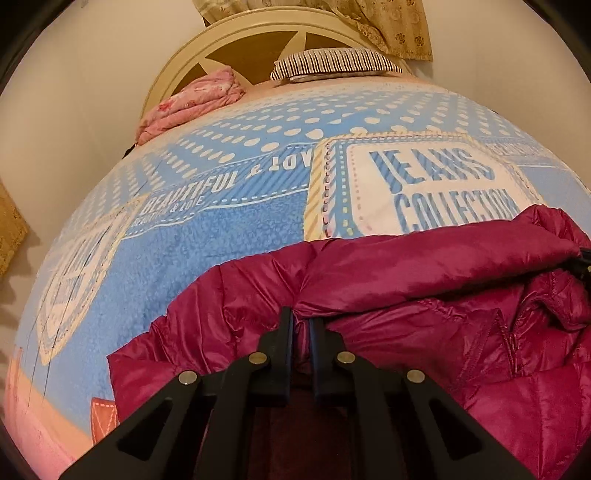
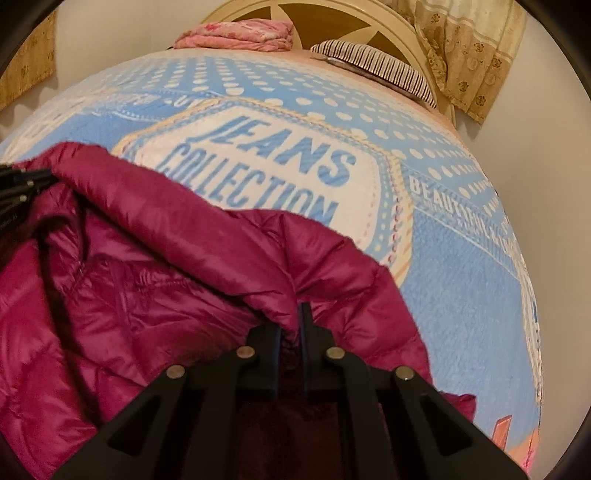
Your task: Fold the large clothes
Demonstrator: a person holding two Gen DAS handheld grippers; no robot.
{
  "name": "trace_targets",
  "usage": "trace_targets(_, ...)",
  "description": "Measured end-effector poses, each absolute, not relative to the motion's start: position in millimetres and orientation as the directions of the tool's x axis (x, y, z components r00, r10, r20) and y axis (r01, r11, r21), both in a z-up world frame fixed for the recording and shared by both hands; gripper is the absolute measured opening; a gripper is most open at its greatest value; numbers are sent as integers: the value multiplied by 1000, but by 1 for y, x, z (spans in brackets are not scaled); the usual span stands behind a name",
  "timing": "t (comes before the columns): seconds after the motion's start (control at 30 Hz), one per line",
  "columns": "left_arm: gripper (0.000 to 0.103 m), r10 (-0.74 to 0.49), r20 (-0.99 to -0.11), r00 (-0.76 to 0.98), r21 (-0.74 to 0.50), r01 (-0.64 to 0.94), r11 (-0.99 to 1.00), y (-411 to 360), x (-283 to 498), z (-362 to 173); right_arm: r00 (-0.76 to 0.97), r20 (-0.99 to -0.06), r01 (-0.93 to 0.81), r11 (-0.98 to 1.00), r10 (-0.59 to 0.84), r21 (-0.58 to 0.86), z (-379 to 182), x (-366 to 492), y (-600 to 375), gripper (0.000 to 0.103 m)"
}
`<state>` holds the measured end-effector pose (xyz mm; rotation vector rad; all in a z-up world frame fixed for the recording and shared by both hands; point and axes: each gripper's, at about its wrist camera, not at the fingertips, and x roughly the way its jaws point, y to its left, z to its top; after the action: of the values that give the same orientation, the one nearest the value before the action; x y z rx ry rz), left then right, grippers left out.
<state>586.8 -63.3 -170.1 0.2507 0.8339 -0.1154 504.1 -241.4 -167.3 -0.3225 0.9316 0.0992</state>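
Both pairs of jaws pinch the magenta puffer jacket [image 1: 424, 280] on the bed.

Left gripper [image 1: 301, 325] clamps a fold of the jacket's upper edge, black fingers nearly together with fabric bunched between them; right gripper [image 2: 291, 321] nips the same raised edge further along. Below them the jacket lies rumpled on a blue bedspread [image 1: 229, 236] printed "JEANS COLLECTION". At the far end sit a folded pink blanket [image 1: 188, 103], then a striped pillow [image 1: 332, 62] against the cream headboard [image 1: 236, 33].
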Motion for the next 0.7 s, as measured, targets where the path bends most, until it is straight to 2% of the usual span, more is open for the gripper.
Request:
trace_targets(0.1,9,-42,-746,665,122,198,973,-54,581,-154,604,-794,-223,944,-61,-243,-166,502,-242,9)
trace_targets(0.13,13,-60,-734,677,102,196,975,-50,576,-146,607,-792,-224,943,-63,-246,-165,501,-243,9)
trace_targets(0.2,31,-78,-707,703,77,186,980,-43,569,-131,609,-790,-224,943,-62,-247,-166,500,-244,9)
trace_targets(0.27,72,-57,-648,760,75,138,988,-34,561,-112,611,-790,-222,945,-58,-241,-167,500,-245,9)
trace_targets(0.33,84,-19,-598,801,73,79,994,-29,561,-98,612,-788,-221,946,-57,-239,-169,500,-245,9)
trace_targets(0.47,84,44,-628,777,106,30,994,-40,593,-98,614,-787,-220,946,-57,-239,-169,500,-245,9)
trace_targets(0.63,84,142,-730,669,219,32,975,-59,619,-156,608,-793,-217,956,-25,-197,-166,497,-251,9)
trace_targets(0.67,84,143,-739,658,220,35,975,-59,616,-164,607,-795,-220,958,-13,-183,-164,496,-253,11)
trace_targets(0.7,84,138,-740,658,218,41,975,-58,611,-170,603,-798,-228,959,3,-169,-163,494,-255,18)
